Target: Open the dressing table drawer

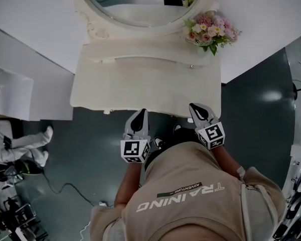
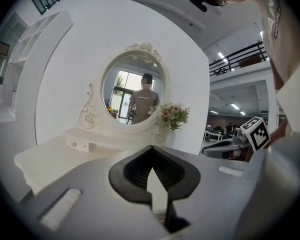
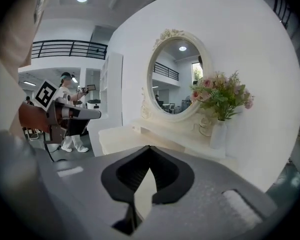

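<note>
Beige "TRAINING" shirt (image 1: 190, 177) near dressing table (image 1: 140, 87)

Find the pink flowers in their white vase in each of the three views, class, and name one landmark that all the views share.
Head view: the flowers sit upper right, by the right rim of the mirror.
Left gripper view: flowers just right of centre, at the mirror's lower right rim.
Right gripper view: flowers right of centre, to the right of the mirror.
Shared landmark: the oval mirror.
</note>
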